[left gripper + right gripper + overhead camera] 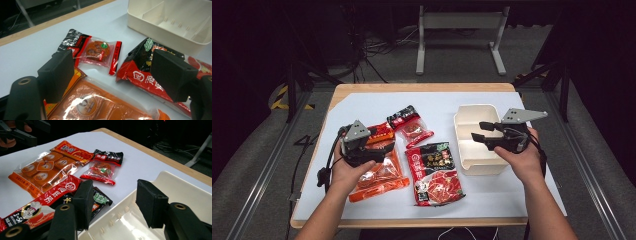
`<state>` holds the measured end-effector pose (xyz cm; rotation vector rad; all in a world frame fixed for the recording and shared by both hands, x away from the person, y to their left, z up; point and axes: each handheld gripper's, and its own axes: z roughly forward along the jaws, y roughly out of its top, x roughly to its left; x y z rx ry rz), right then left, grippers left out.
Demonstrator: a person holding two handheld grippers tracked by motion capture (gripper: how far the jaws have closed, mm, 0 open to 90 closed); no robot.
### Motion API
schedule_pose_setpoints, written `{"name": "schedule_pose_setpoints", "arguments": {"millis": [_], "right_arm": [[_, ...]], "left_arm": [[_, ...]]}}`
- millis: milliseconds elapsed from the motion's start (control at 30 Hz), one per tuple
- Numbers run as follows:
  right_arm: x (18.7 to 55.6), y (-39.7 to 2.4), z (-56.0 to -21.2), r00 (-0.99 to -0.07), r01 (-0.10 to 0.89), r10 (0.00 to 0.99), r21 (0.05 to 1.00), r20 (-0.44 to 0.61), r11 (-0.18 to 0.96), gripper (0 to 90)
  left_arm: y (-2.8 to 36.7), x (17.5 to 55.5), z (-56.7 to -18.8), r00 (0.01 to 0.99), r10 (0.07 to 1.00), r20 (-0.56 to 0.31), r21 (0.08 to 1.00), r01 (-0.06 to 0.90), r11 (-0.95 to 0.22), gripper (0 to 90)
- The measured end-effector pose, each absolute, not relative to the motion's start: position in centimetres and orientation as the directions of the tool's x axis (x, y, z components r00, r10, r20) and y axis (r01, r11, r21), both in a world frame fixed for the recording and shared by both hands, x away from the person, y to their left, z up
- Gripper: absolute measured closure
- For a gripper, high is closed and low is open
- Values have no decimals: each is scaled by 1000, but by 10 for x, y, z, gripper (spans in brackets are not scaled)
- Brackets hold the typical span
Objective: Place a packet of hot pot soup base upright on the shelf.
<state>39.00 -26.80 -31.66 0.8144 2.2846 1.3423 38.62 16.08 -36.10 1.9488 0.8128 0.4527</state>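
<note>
the table (362,102) is the biggest thing here, and the high view has all of it, wooden edge and pale sheet together. next in size, the white tray (472,131) at the right side; the right gripper view looks straight into its near corner (175,195), and the left gripper view catches the dividers inside it (160,15), which the high view hardly shows. the big red packet (435,172) lies in the middle, just beside the tray; the left gripper view reads its black and red top end (140,72). the orange packet (379,175) lies at the left, partly under the person's left hand; the right gripper view shows its round pieces clearly (42,170). the small red packet (410,125) sits behind them, its round snack plain in the left gripper view (97,51). the left gripper (379,140) hovers over the orange packet's far end, jaws apart, nothing between them. the right gripper (482,131) hangs over the tray's near left part, jaws apart too, holding nothing.
</note>
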Motion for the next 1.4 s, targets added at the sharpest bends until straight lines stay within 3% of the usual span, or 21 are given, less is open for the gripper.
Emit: {"name": "schedule_pose_setpoints", "arguments": {"millis": [333, 500, 833, 1067, 1200, 1267, 1400], "right_arm": [[386, -276, -317, -785, 221, 619, 926, -18, 307, 443], [387, -276, -321, -796, 201, 605, 932, -24, 302, 424], [390, -273, -323, -773, 227, 634, 917, -36, 328, 424], [387, -271, -321, -779, 218, 626, 919, -38, 327, 422], [387, -271, -321, -779, 220, 626, 920, -35, 325, 421], [388, -271, -322, -779, 219, 625, 920, -36, 325, 420], [387, -269, -324, -780, 219, 624, 916, -43, 336, 417]], "left_arm": [[160, 384, -363, 751, 661, 3, 911, 271, -312, 185], [154, 400, -376, 739, 665, -110, 912, 341, -228, 178], [130, 410, -381, 734, 664, -143, 894, 383, -231, 154], [116, 413, -382, 737, 664, -130, 877, 397, -269, 153], [107, 411, -383, 738, 674, -17, 859, 356, -367, 161], [102, 412, -388, 745, 667, -13, 849, 360, -386, 168], [100, 420, -399, 734, 678, -31, 823, 404, -399, 255]]}}
